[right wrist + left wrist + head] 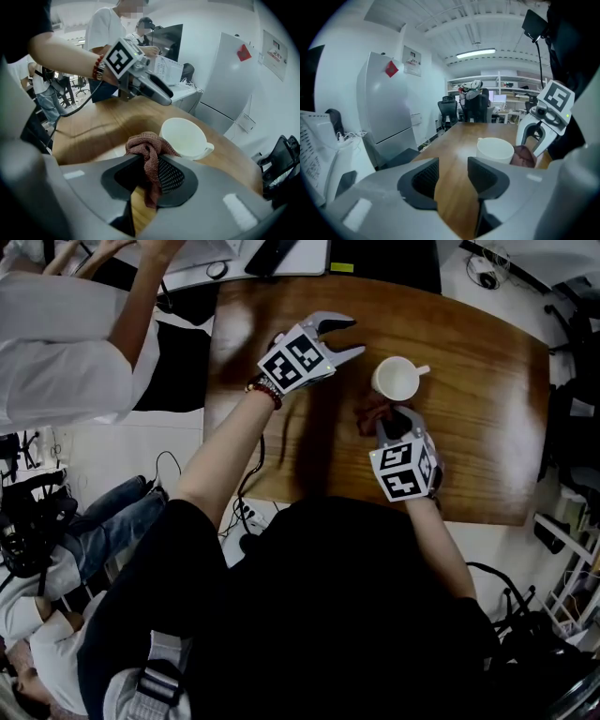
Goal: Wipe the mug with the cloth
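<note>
Right tool (pixel 149 165) pinches nubby cloth (pixel 146 144) beside smooth mug (pixel 183 137).

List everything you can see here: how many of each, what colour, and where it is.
table: one, brown wood, in front of the person
mug: one, white, upright on the table
cloth: one, reddish brown, bunched beside the mug
cabinet: one, white, off the table's side
office chairs: at least two, black, at the table's far end
bystanders: at least two, one in white, left of the table
left gripper: one, grey, open and empty over the table
right gripper: one, grey, shut on the cloth
</note>
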### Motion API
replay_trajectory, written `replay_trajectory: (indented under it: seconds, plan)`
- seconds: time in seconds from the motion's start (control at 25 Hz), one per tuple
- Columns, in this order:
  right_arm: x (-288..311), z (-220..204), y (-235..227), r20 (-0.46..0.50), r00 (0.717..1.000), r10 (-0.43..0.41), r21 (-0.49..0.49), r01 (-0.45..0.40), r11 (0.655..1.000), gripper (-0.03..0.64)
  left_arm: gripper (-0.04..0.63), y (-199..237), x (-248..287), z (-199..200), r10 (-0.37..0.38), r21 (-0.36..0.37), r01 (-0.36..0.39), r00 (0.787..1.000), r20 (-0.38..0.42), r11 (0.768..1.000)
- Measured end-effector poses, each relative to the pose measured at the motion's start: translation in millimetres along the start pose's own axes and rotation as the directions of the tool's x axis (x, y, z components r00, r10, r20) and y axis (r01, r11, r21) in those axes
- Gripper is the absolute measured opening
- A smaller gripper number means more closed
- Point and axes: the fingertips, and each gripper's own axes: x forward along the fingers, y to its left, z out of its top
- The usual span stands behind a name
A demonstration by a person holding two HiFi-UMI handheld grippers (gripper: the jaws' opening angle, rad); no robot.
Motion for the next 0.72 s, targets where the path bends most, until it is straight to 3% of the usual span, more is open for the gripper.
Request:
replay_trajectory:
  seconds: [0.12, 0.24, 0.36, 0.56, 0.72]
  plan:
    - [-4.2, -3.0, 1.5, -0.010, 1.000, -0.004, 0.012, 0.004, 1.000, 0.081, 0.190, -0.8, 31.1, 13.0, -0.123, 0.091, 0.122, 0.992, 0.004, 0.988]
    - [-6.6, -7.8, 3.9, -0.013, 1.000, 0.002, 0.018, -0.002, 1.000, 0.082, 0.188, -10.9, 67.1, 12.9, -0.262, 0.145, 0.264, 0.964, -0.037, 0.954]
    - [-8.4, -13.0, 2.6, -0.005, 1.000, 0.015, 0.031, -0.015, 0.999, 0.082, 0.123, -19.9, 99.6, 18.6, -0.395, 0.154, 0.399, 0.917, -0.062, 0.904]
    - [-14.8, -7.1, 3.3, 0.033, 0.999, 0.012, 0.072, -0.015, 0.997, 0.083, 0.098, -60.8, 126.7, 30.1, -0.576, 0.223, 0.590, 0.807, -0.128, 0.776]
    - [-17.1, -3.4, 1.7, 0.045, 0.999, 0.008, 0.083, -0.012, 0.996, 0.082, 0.080, -75.1, 137.6, 36.7, -0.630, 0.240, 0.638, 0.767, -0.118, 0.732]
